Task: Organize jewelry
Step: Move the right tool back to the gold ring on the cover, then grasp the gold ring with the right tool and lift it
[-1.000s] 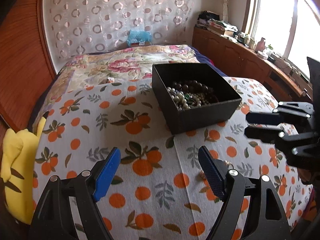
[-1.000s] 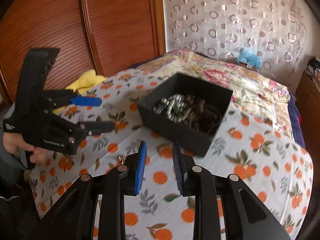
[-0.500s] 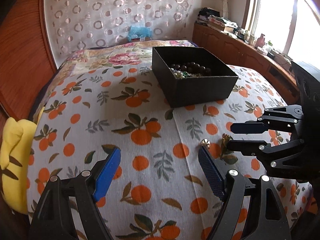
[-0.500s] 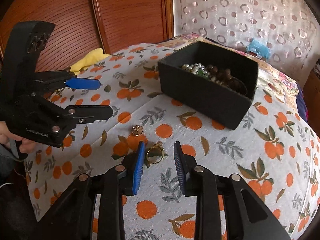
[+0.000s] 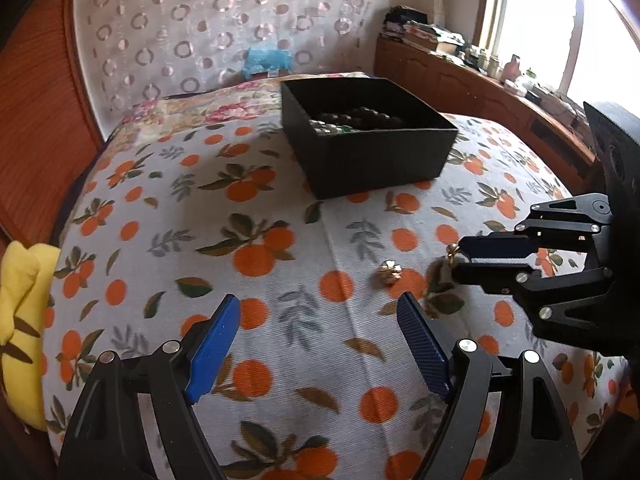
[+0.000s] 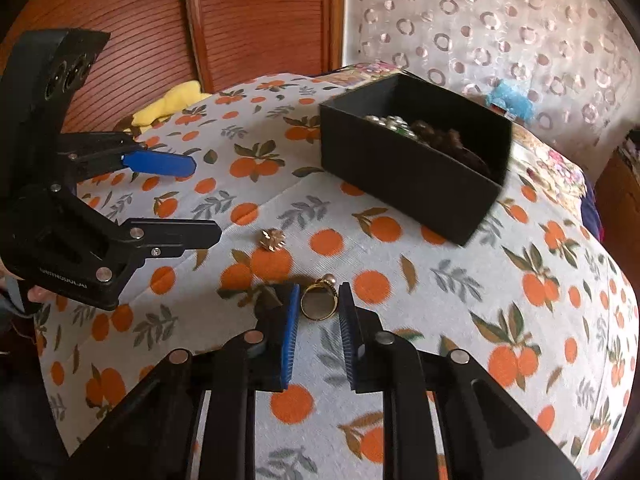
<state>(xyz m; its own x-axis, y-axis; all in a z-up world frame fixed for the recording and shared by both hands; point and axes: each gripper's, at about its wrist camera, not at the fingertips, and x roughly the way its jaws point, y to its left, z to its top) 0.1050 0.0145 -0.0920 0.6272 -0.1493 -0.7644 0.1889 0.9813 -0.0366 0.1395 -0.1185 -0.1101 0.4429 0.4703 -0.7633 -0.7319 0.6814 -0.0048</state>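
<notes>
Left wrist view. The left gripper (image 5: pixel 318 334) fills the lower frame with its jaws wide apart and nothing between them. A small gold clover-shaped piece (image 5: pixel 389 272) lies on the orange-print bedspread (image 5: pixel 256 216) just above and right of centre, ahead of the gripper's right-hand pad and outside the gap. At right centre the right gripper (image 5: pixel 460 258) reaches in from the frame edge; a gold ring (image 5: pixel 452 249) shows only as a glint at its tips. The black box (image 5: pixel 380 160) of beads stands in the upper centre, well apart from both loose pieces.

Right wrist view. The right gripper (image 6: pixel 319 306) occupies the lower centre, its jaws closing with the ring (image 6: pixel 319 300) between the pads. The ring lies on the cloth, its setting toward the top of the frame; a thin gap seems to remain at each pad, so it is judged not yet gripped. The clover piece (image 6: pixel 272 239) lies above and left of the ring, near the left gripper (image 6: pixel 206 200) at left centre. The box (image 6: pixel 412 176) sits upper right.

The right hand is nearer the ring; the left is nearer the clover piece.
</notes>
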